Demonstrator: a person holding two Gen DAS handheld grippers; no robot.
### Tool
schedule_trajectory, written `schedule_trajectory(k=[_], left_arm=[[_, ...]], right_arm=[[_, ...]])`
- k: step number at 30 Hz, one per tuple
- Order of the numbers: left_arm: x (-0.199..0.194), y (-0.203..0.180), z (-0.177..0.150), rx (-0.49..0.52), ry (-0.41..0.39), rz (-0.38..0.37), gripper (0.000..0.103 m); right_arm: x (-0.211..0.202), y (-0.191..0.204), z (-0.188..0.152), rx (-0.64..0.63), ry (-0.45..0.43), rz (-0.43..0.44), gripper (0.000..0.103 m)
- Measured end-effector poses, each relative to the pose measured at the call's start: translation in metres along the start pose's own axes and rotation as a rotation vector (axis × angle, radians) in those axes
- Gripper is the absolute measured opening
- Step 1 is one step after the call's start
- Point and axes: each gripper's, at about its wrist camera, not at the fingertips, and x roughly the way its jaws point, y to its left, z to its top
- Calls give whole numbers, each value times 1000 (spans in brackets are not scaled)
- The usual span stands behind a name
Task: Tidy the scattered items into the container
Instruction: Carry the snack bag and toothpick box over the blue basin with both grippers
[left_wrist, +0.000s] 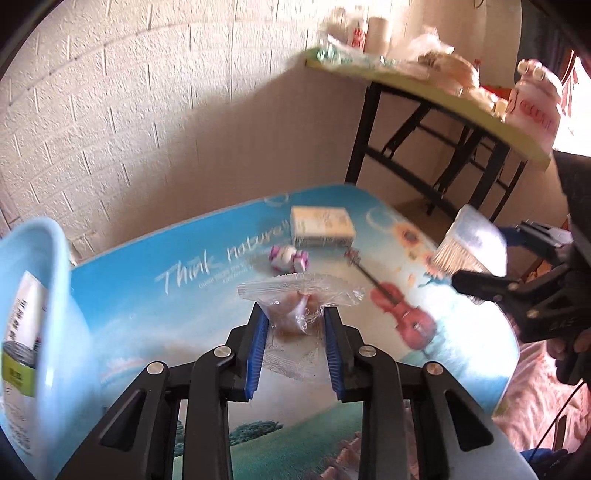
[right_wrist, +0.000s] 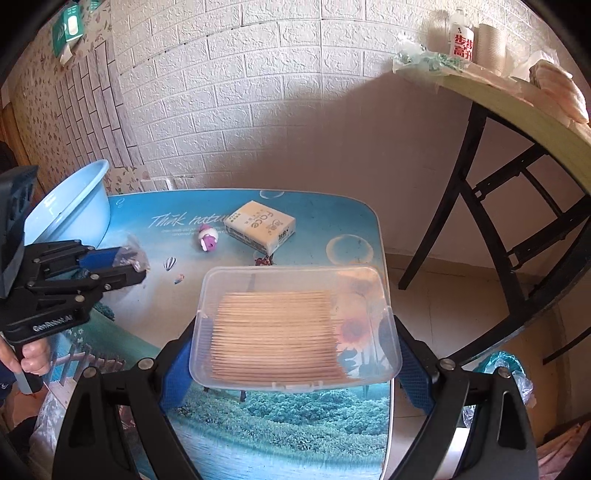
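Against the white brick wall, over the scenery-printed table (right_wrist: 325, 221), both grippers carry loads toward the pale blue plastic basin (right_wrist: 70, 206) far left: the left gripper (left_wrist: 295, 328) is clamped on a crinkly clear-wrapped snack packet (left_wrist: 299, 299), the right gripper (right_wrist: 295, 354) on a clear lidded toothpick box (right_wrist: 295, 325), whose smooth sides might slip.

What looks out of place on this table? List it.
Nothing spilled or damaged. Two items lie loose on the table outside the blue basin: the tissue pack and small purple toy. Both grippers hold items: snack packet, toothpick box.
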Motion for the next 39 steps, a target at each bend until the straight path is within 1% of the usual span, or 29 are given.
schedule_trajectory(k=[6, 15, 20, 24, 30, 34, 39], left_arm=[[-40, -2, 16, 0, -92, 6, 28], [-82, 8, 25, -19, -167, 57, 28], [-101, 17, 22, -40, -192, 81, 28], [-113, 28, 19, -63, -211, 101, 28], [-130, 45, 14, -69, -223, 138, 28], [-144, 58, 12, -78, -234, 182, 28], [-157, 76, 7, -88, -232, 262, 28]], right_arm=[[-15, 7, 9, -9, -39, 0, 93], [-36, 35, 21, -48, -97, 31, 93], [-46, 59, 31, -91, -121, 38, 93], [-53, 78, 36, -114, -138, 66, 93], [-52, 106, 43, -139, -145, 84, 93], [-49, 127, 46, -153, -134, 102, 93], [-50, 157, 51, -196, -144, 133, 93]])
